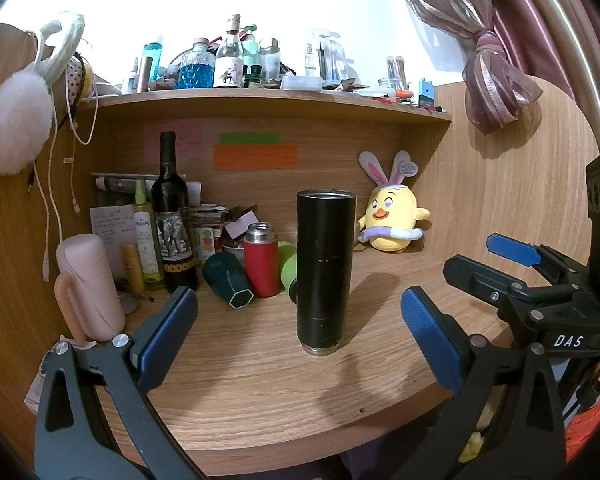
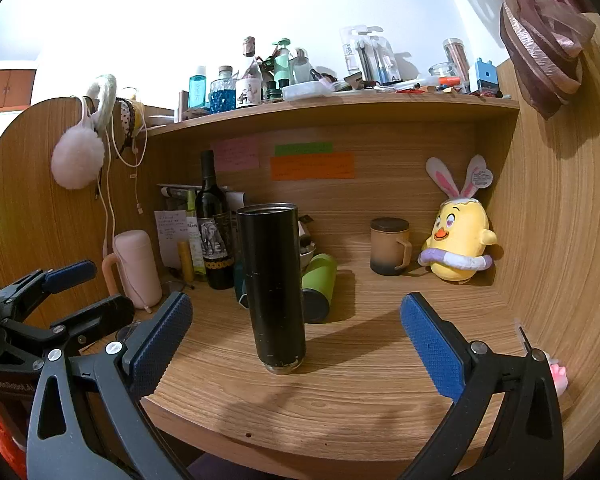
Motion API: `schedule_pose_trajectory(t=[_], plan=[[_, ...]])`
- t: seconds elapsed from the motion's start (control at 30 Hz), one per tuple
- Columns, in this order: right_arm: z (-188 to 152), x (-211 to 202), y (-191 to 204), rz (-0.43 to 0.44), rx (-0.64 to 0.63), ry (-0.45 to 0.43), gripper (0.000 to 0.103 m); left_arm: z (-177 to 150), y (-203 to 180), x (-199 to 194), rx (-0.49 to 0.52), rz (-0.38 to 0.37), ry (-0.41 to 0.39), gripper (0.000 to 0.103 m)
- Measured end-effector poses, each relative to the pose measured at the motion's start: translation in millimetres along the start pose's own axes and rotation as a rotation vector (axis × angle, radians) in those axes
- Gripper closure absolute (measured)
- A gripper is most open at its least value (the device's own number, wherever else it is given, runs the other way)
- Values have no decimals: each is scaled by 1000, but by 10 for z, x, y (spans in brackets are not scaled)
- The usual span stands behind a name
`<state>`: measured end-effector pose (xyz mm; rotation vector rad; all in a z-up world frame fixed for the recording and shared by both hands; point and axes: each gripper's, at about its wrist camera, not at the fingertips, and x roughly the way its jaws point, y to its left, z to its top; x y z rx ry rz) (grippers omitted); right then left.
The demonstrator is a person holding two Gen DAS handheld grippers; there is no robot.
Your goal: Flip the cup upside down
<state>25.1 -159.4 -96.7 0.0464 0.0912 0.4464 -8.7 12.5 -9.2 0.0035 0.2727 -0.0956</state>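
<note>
A tall black cylindrical cup (image 1: pixel 324 272) stands on the wooden desk (image 1: pixel 260 392), its narrower metal threaded end down on the wood and a flat rimmed end up. It also shows in the right wrist view (image 2: pixel 274 288). My left gripper (image 1: pixel 300 332) is open and empty, its blue pads on either side of the cup but nearer the camera, not touching. My right gripper (image 2: pixel 296 336) is open and empty, likewise short of the cup. The right gripper also shows at the right edge of the left wrist view (image 1: pixel 512 260).
Behind the cup lie a dark green cup (image 1: pixel 228 280), a red flask (image 1: pixel 262 260) and a green tumbler (image 2: pixel 320 280). A wine bottle (image 1: pixel 172 220), pink mug (image 1: pixel 88 288), brown lidded mug (image 2: pixel 390 246) and yellow plush chick (image 1: pixel 392 216) stand around. A cluttered shelf (image 1: pixel 260 96) overhangs.
</note>
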Motion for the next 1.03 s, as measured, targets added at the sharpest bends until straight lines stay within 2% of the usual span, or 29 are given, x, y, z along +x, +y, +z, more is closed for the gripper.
schedule_pose_trajectory(t=[1.03], plan=[[-3, 2, -7, -2, 8, -3, 0, -22, 49, 62, -28, -36, 28, 0]])
